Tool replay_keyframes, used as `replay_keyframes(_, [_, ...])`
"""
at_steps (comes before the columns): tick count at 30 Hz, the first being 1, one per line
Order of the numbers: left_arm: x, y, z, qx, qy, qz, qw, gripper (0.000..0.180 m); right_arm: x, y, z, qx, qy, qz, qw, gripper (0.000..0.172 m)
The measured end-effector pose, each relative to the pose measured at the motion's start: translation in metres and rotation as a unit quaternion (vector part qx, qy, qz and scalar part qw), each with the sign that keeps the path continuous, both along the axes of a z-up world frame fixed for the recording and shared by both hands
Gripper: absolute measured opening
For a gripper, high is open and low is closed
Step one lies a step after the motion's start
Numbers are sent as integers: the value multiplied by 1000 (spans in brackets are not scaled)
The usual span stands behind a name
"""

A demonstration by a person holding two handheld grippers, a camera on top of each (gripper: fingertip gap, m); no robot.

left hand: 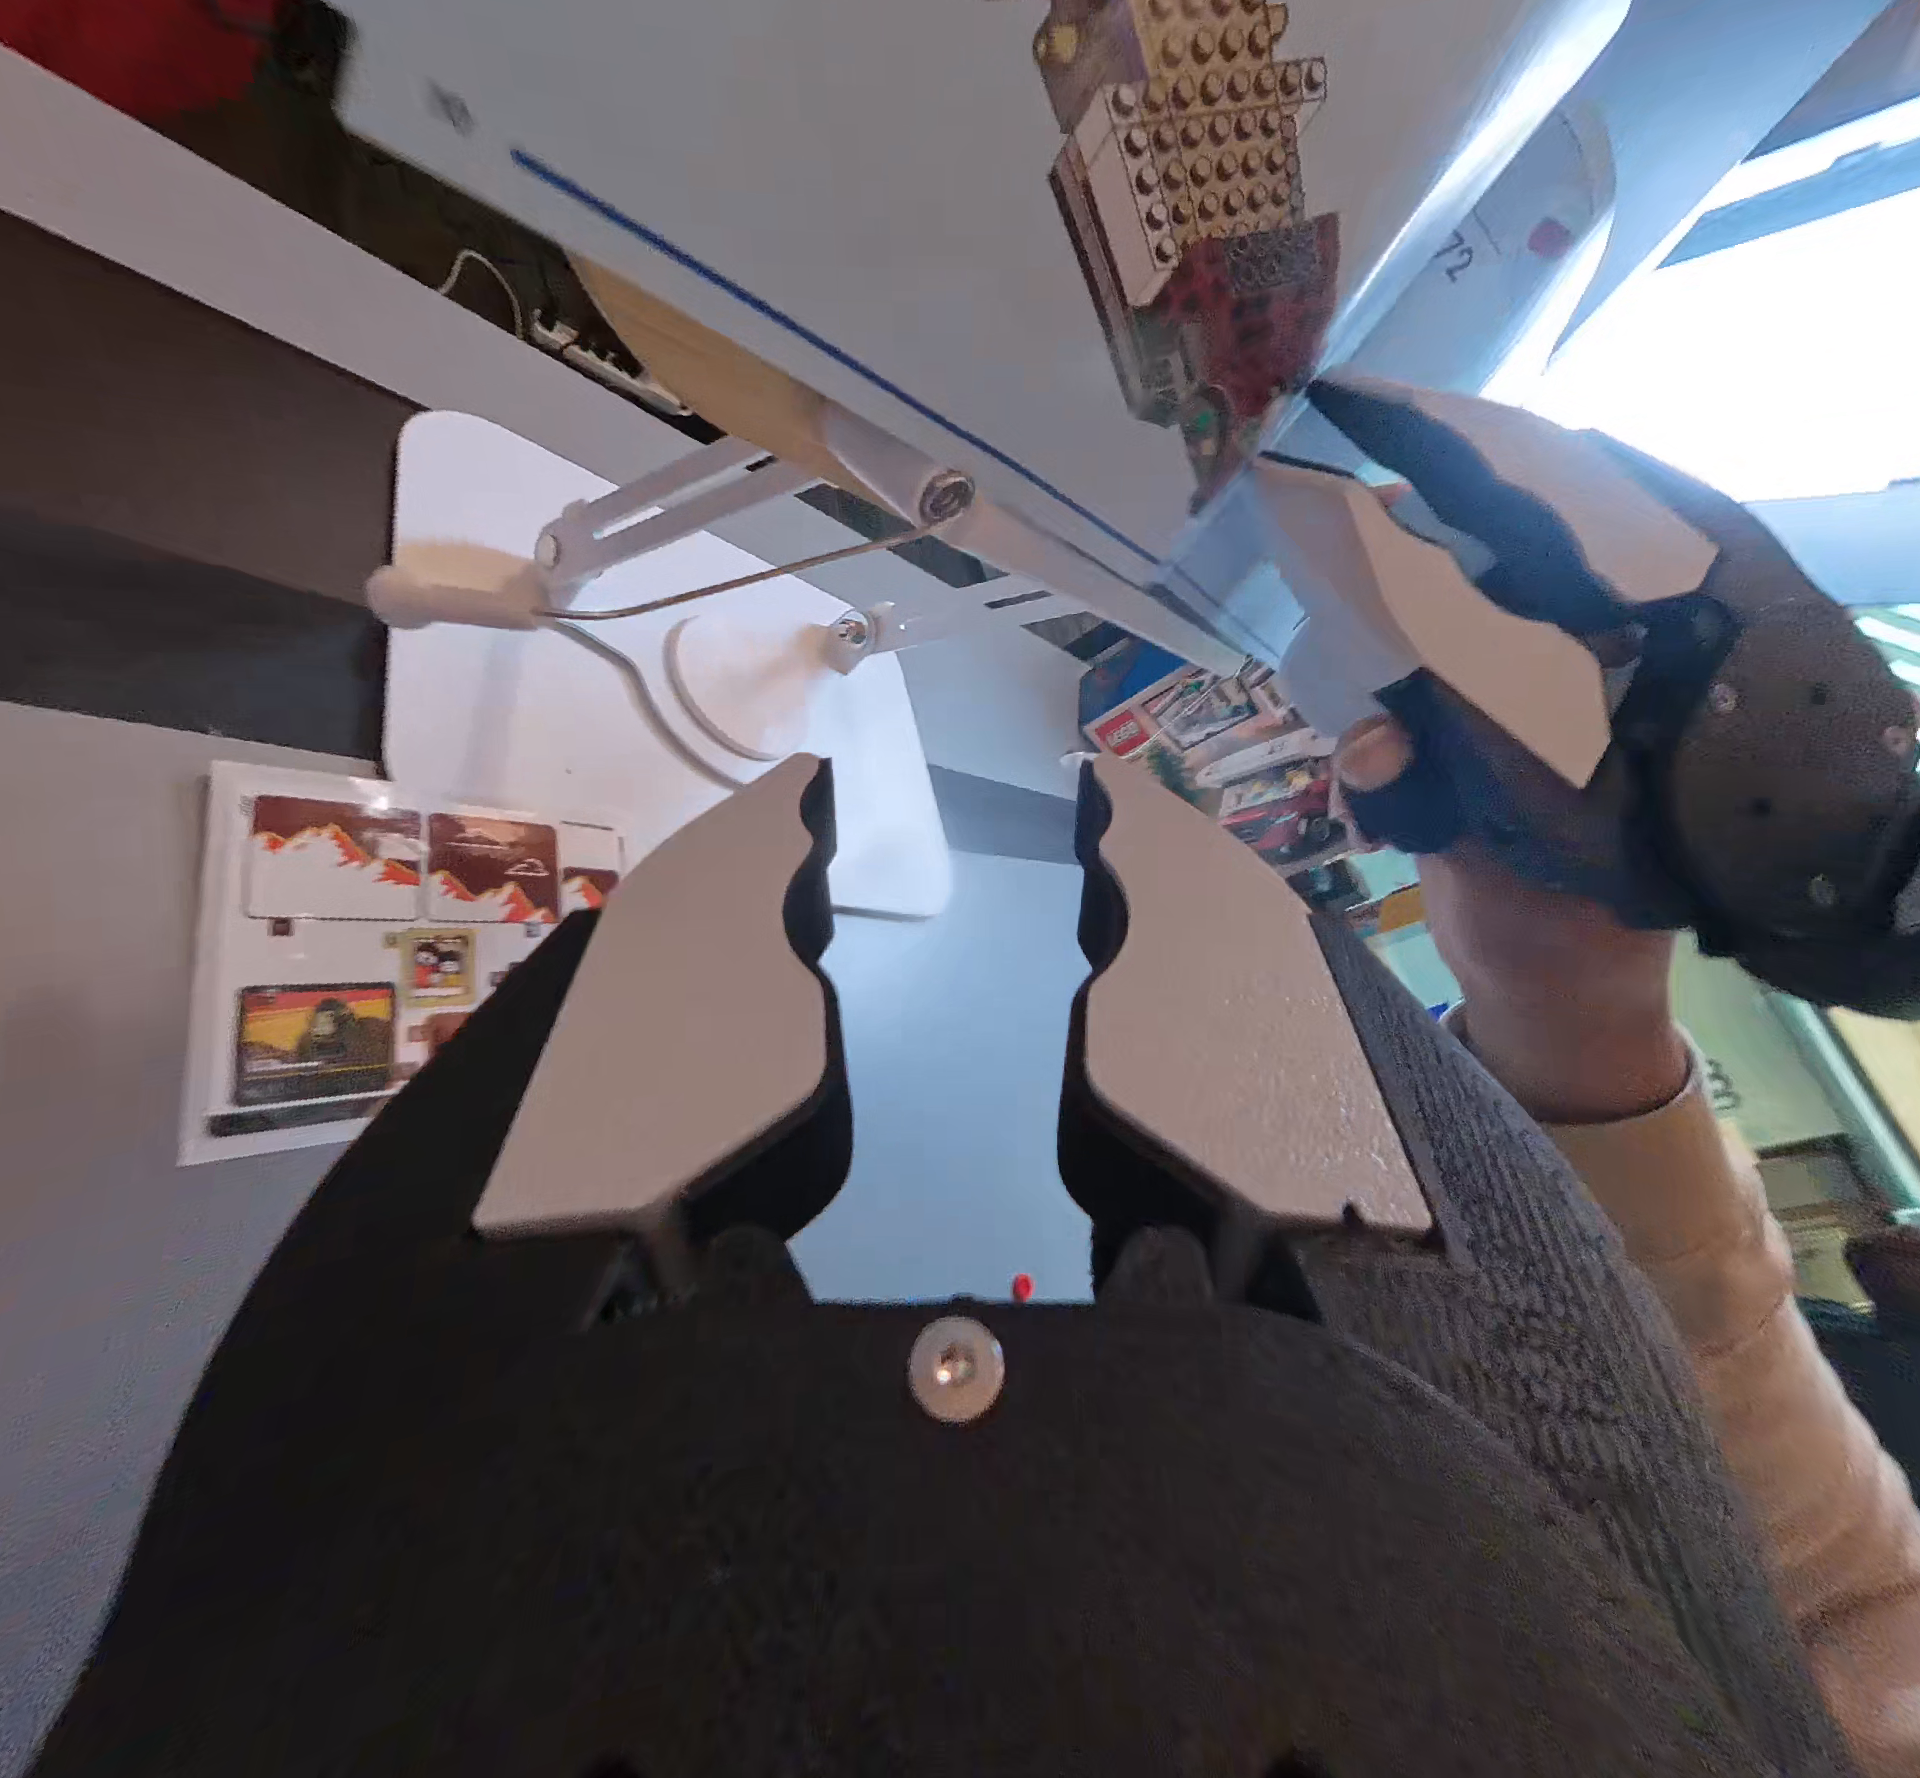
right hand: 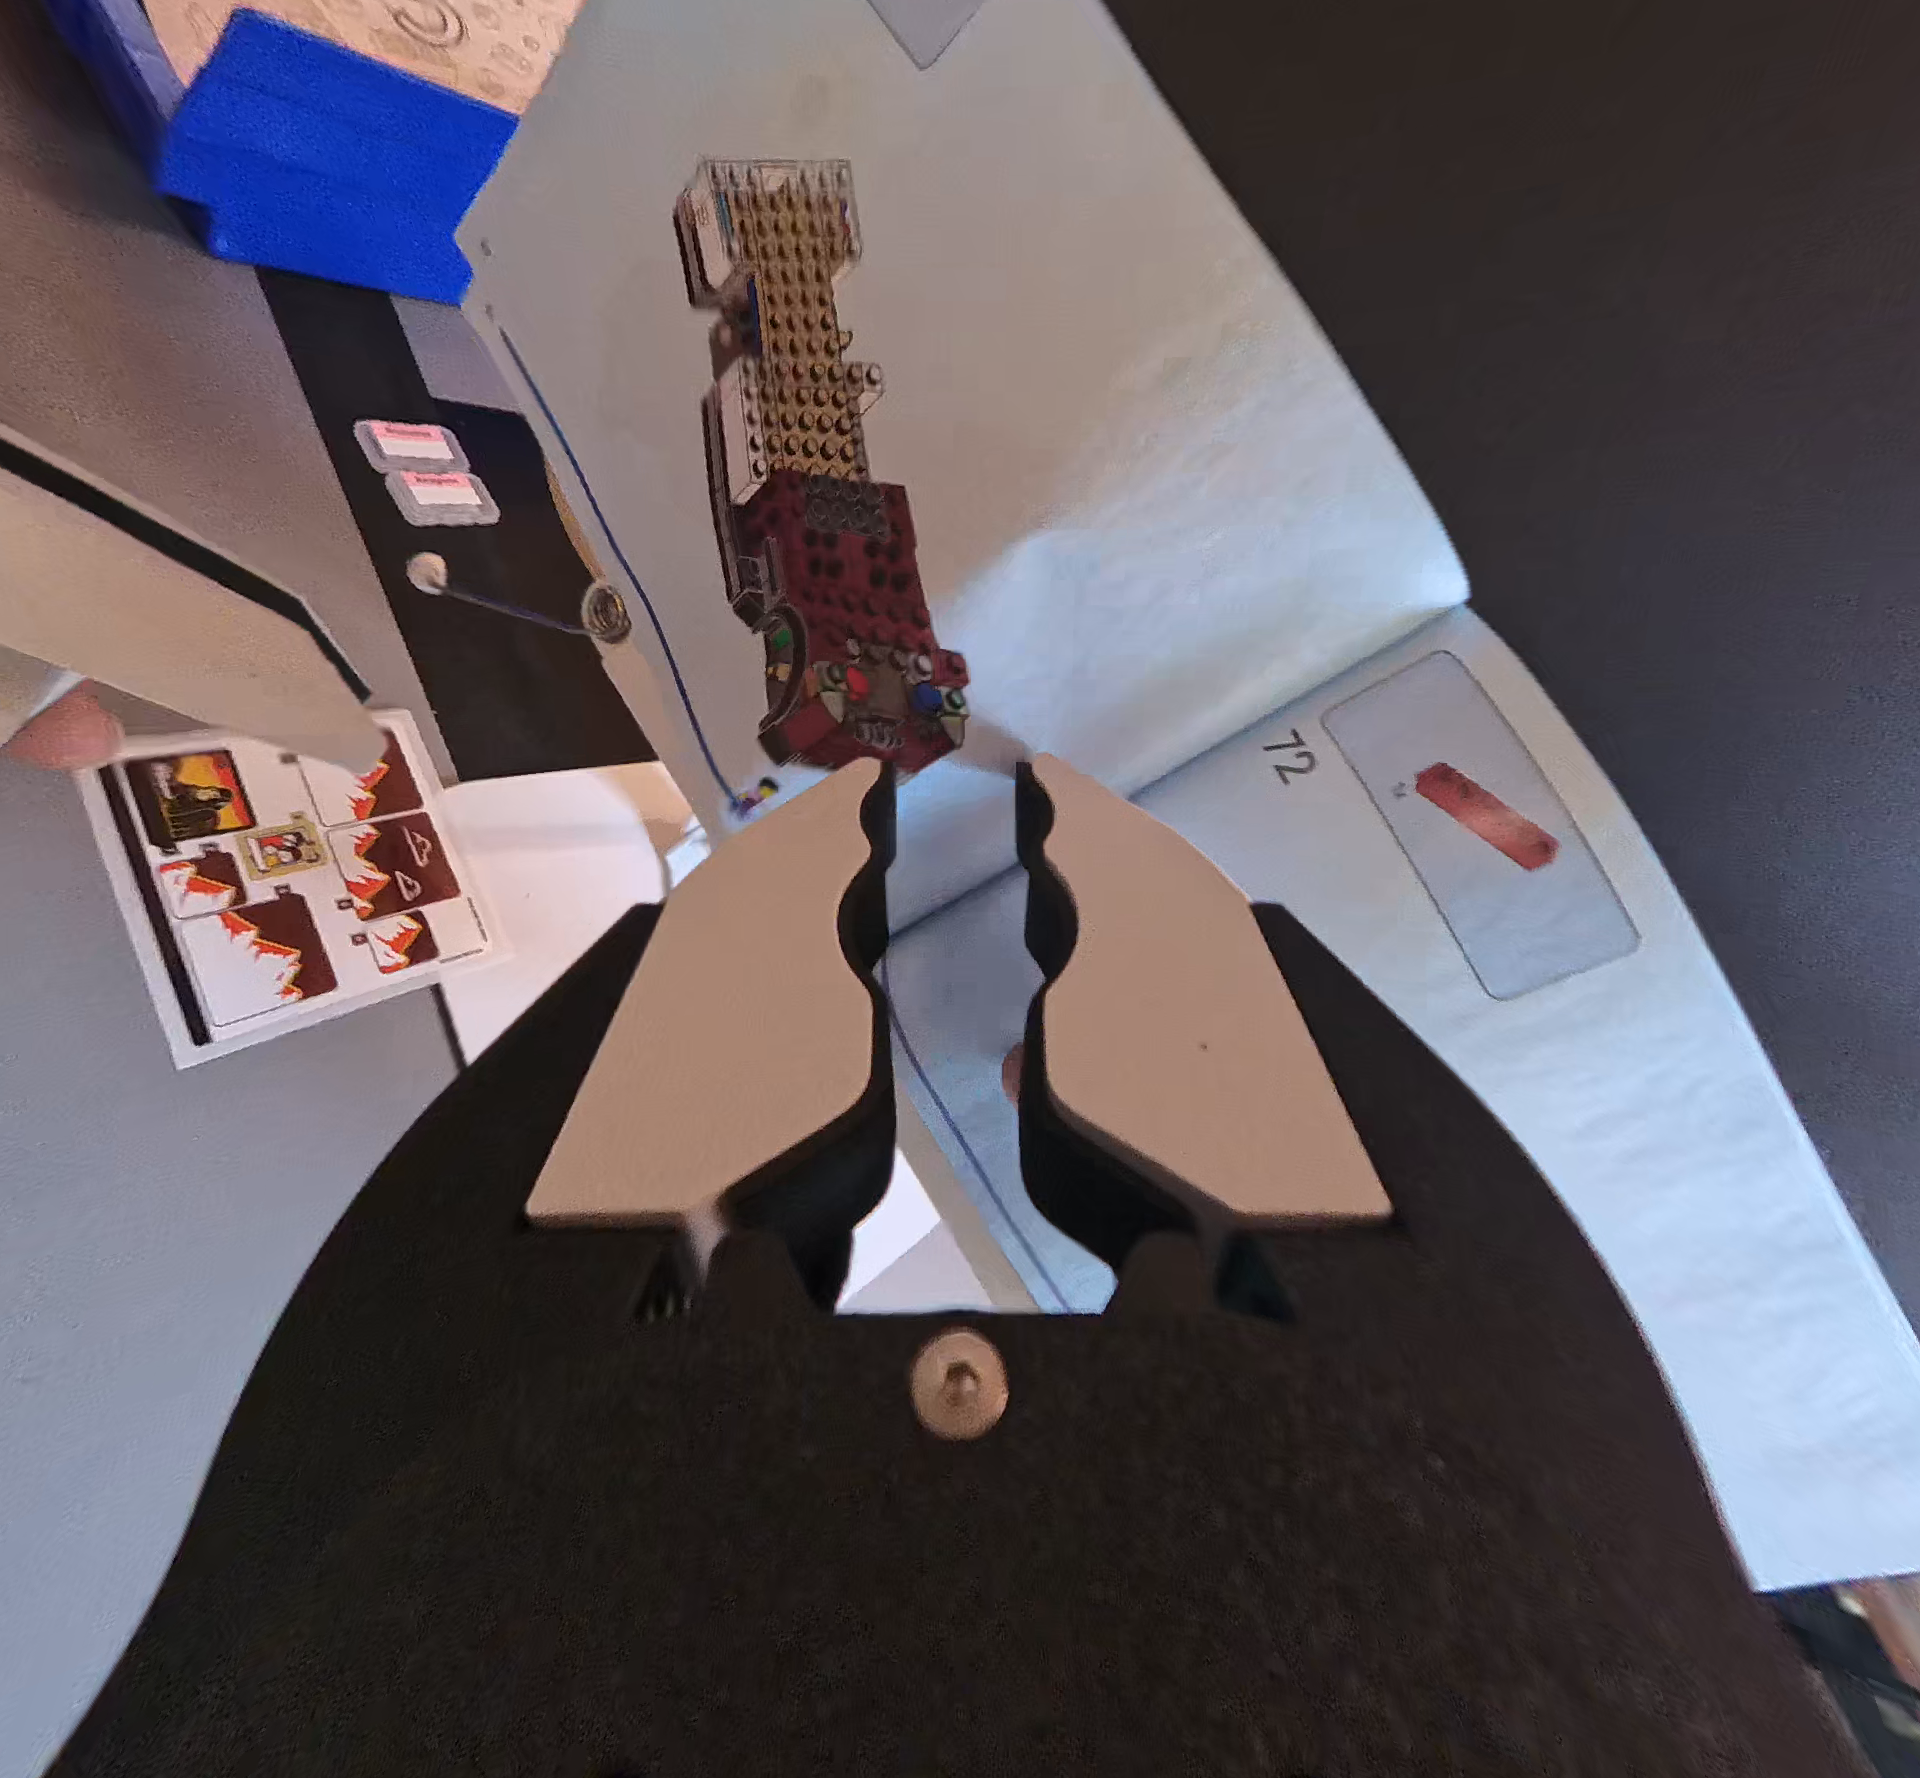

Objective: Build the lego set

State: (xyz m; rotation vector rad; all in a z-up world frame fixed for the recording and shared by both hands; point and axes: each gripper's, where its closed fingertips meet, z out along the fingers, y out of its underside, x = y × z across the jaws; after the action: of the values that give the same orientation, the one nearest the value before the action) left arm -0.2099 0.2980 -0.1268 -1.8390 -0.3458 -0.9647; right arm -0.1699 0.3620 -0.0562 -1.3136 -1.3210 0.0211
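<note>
overall, surface: smooth pale grey tabletop (right hand: 156, 1313) with a black panel (right hand: 488, 648) set across it; bright window light beyond the booklet's far edge in the left wrist view.

main item: open pale-blue paper instruction booklet (right hand: 1195, 502), matte pages curved at the centre fold, printed with a studded tan and dark-red brick model; it rests tilted on a white metal book stand (left hand: 665, 523) with thin wire page clips.

around the booklet: glossy white sticker sheet (right hand: 281, 887) with brown and orange flame shapes lies flat on the table beside the stand; a blue plastic bin (right hand: 312, 159) sits past the booklet's top corner; colourful toy boxes (left hand: 1226, 772) stand behind the stand.

left gripper (left hand: 956, 772): black textured body, smooth beige fingers, jaws spread wide and bare, below the stand.

right gripper (right hand: 951, 772): jaws released, a clear gap between wavy black pads, over the booklet's fold at the lower page edge, gripping nothing.
</note>
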Motion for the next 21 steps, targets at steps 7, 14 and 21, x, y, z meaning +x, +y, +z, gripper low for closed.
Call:
replay_keyframes(7, [1,19,1,42,-168,83,981,51,-7,6,1,6,-6,-21,1000,14])
replay_keyframes(14, [-18,31,0,93,-313,109,939,54,-7,7,0,-1,-34,-21,999,13])
replay_keyframes(21, [-62,22,17,167,-300,175,923,0,-7,8,0,-1,-37,-25,999,13])
